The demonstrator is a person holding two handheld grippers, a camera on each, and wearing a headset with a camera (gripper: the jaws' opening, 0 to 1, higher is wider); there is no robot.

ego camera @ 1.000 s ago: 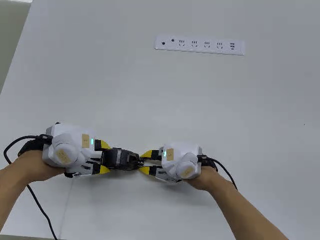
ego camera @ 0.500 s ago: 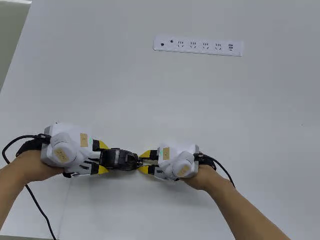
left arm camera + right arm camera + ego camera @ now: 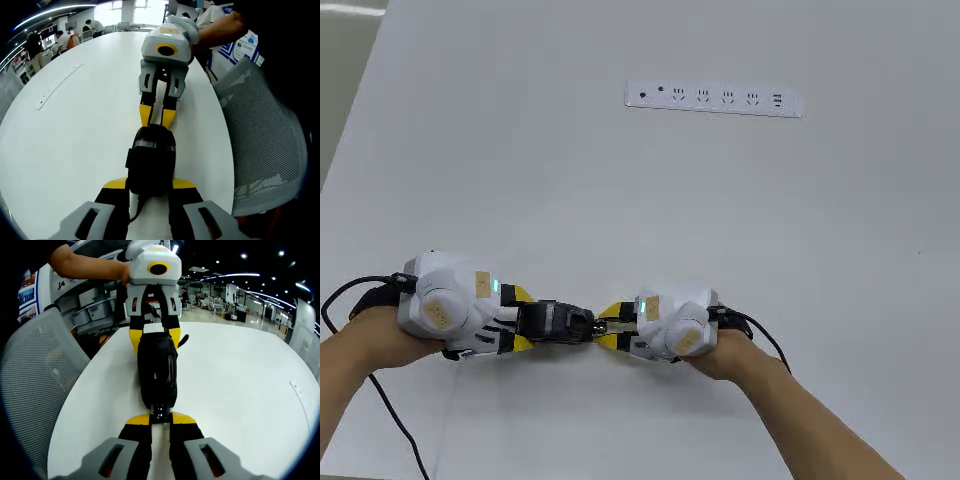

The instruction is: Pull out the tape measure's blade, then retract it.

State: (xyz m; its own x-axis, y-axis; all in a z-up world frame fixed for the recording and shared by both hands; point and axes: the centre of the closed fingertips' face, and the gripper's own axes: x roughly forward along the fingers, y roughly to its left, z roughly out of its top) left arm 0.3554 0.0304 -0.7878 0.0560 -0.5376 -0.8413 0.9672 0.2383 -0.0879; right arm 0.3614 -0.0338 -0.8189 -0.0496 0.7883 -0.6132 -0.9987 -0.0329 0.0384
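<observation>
Down at 6 o'clock in the head view: tape [image 3: 557,320] lying flat on the table [image 3: 620,180], well apart from the power strip [image 3: 712,98] up at 12. Left hand-held gripper [image 3: 522,318] clenched across the black case, one jaw on each flank. Right hand-held gripper [image 3: 608,325] nipped shut on the hook [image 3: 159,412] at the case mouth, at 3 o'clock from the case. Hardly any blade out yet. Looks a hard, compact, fairly hefty shell: should take a firm squeeze, though probably slick. Expect thin springy steel inside, quick to kink and keen to snap back. Best held by the hook, pulled dead straight, then eased home.
</observation>
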